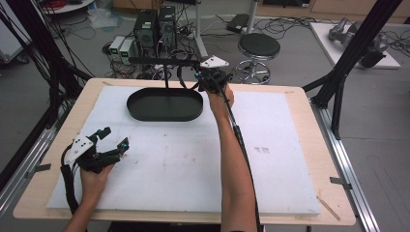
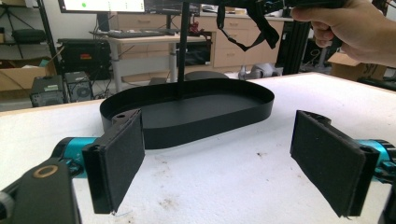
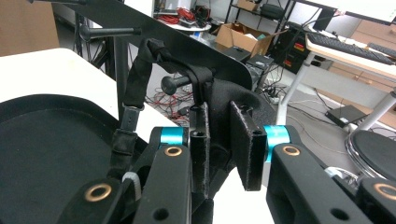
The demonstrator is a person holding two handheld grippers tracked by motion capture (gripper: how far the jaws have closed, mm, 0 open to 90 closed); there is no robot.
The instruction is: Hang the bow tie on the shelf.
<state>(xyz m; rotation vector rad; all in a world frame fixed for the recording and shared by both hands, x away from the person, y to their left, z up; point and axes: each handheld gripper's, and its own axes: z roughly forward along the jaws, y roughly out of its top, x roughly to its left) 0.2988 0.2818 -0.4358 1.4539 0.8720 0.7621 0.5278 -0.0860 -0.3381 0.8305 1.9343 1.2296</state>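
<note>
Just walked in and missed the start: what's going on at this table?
A person works with a hand-held gripper in each hand. The right hand-held gripper is up at the stand's crossbar behind the black tray, shut on a black strap looped over a peg. The left hand-held gripper rests open on the white mat, holding nothing.

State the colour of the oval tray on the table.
Black. The tray shows best in the left gripper view, on the white table cover.
</note>
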